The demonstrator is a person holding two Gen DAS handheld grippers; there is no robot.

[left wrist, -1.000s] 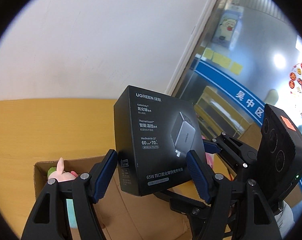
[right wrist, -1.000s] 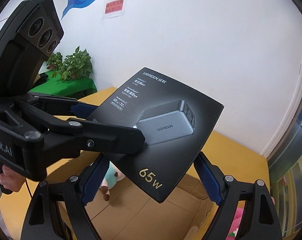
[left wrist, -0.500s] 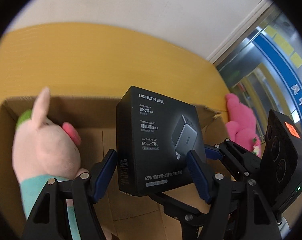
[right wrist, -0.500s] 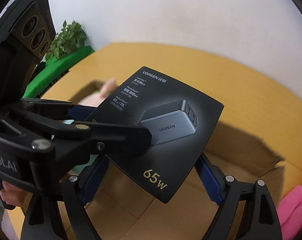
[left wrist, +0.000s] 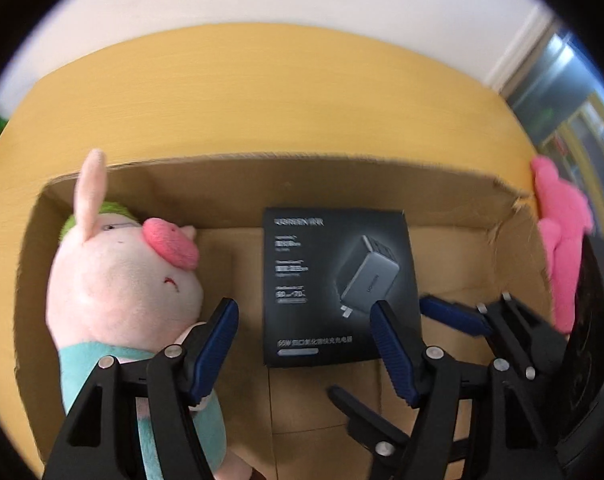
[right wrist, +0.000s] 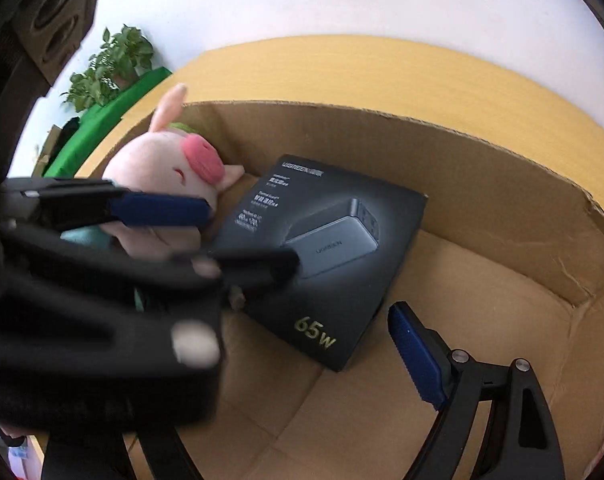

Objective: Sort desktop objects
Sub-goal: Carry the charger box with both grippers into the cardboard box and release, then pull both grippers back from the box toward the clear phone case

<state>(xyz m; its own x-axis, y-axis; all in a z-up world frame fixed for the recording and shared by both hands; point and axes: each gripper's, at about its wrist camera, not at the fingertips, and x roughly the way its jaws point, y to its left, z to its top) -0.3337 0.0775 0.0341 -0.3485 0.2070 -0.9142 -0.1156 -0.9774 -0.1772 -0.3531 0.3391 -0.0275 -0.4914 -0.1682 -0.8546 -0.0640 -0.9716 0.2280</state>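
Charger box [left wrist: 334, 284] lies flat in the carton [left wrist: 342, 176], right of the pig [left wrist: 121, 276]; both grippers [left wrist: 304, 344] [right wrist: 261, 280] hang released above it.

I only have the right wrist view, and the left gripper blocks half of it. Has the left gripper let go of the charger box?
Observer: Yes. The left wrist view shows the left gripper open, with the charger box lying flat on the cardboard box floor.
Operator: One finger of my right gripper is hidden. Where is it?
Observer: The left wrist view shows the right gripper open, with one blue pad just right of the charger box. I cannot tell whether they touch.
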